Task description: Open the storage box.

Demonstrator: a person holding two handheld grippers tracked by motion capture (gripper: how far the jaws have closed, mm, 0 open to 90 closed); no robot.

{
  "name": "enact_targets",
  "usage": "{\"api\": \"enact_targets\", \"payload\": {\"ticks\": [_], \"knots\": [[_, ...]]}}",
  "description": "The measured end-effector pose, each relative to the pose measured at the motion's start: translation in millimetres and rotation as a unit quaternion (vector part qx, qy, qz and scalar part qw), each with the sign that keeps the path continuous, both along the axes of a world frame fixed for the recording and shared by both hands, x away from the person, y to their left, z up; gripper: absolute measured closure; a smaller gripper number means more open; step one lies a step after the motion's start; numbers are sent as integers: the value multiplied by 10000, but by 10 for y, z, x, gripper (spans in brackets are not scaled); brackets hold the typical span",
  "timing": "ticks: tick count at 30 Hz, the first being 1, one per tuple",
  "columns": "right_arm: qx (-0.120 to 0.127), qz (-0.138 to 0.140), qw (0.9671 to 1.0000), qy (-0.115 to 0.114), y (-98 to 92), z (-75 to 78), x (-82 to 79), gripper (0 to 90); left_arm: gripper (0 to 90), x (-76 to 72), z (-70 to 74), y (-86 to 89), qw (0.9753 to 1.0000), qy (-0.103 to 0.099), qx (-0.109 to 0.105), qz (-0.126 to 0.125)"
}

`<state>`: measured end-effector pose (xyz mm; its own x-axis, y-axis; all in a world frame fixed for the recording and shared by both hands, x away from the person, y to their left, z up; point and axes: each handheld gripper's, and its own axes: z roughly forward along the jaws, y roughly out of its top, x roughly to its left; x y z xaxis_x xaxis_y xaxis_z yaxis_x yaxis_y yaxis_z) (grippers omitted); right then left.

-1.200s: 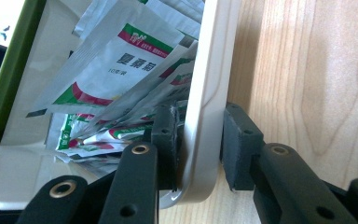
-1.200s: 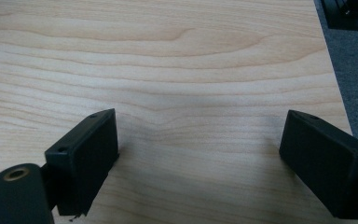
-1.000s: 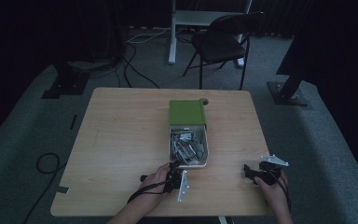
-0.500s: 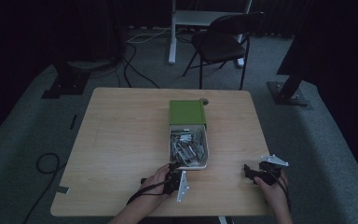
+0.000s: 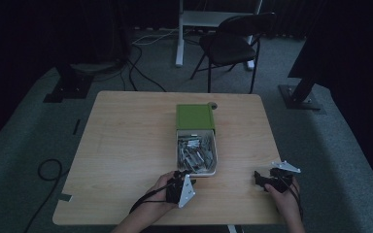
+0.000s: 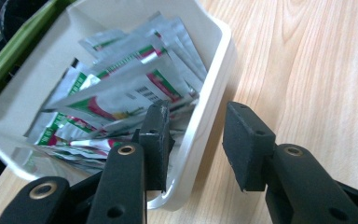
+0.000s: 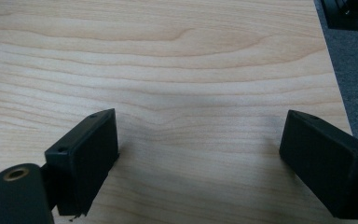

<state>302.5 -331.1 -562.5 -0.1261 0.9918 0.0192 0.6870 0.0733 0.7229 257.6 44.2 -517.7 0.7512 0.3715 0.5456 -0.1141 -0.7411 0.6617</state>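
Your left gripper [image 6: 193,140] is partly open and straddles the near wall of the white tray [image 6: 214,70]: one jaw is inside, the other outside over the surface [image 6: 307,56]. It holds nothing yet. The inside jaw sits right by the silver packets [image 6: 121,93], so it looks set to pick one, though I can't tell if it touches any. Your left hand [image 5: 158,194] lies low at the near edge, pointing forward. The tray is mid-surface, with its green lid [image 5: 194,116] at the far end. Your right gripper [image 7: 200,158] is wide open, empty, resting low and well apart.
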Motion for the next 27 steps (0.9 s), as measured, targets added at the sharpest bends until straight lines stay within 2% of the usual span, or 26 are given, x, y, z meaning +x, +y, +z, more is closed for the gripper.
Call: {"api": "enact_targets", "payload": {"ticks": [1, 5, 9, 16, 27], "knots": [[0, 0, 10000, 0, 0, 0, 0, 110, 624, -17, 29, 15, 9999, 67, -111, -31], [0, -1, 10000, 0, 0, 0, 0, 111, 624, -40, 70, 48, 9994, 208, -278, -80], [0, 0, 10000, 0, 0, 0, 0, 111, 624, -62, 121, 101, 9972, 452, -586, -53], [-1, 0, 10000, -1, 0, 0, 0, 111, 624, -72, 118, 210, 9937, 740, -840, -33], [-1, -1, 10000, -1, 0, 0, 0, 111, 624, -63, 64, 506, 9897, 890, -1097, 231]]}}
